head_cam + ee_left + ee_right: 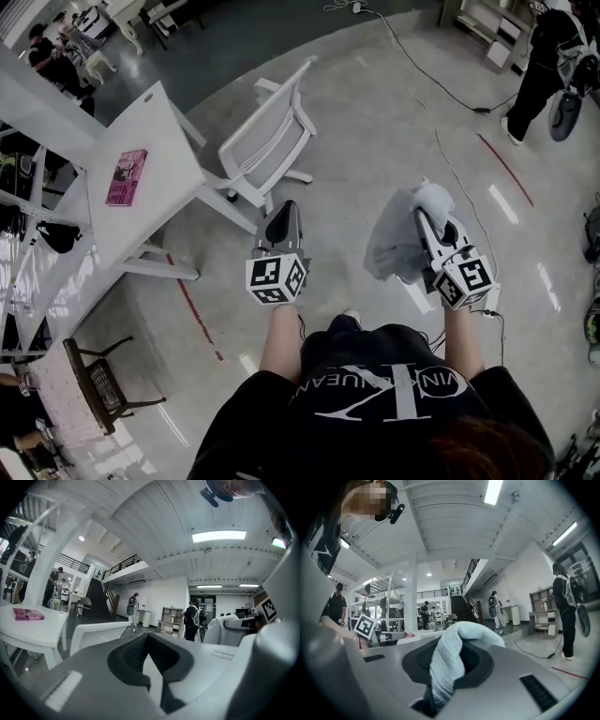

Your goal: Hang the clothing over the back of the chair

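Nearest the person, the right gripper [424, 214] pinches the pale clothing [394, 246], which hangs bunched, clear of the floor. The left gripper [281, 212] is pressed together and empty. Farther left stands the white chair [270, 133]. The fabric should be lifted above its backrest, then draped evenly.

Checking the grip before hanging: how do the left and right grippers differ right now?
The left gripper is shut and empty; the right gripper is shut on the pale clothing. The left gripper is nearer the white chair; the right gripper is farther off. Both point forward.
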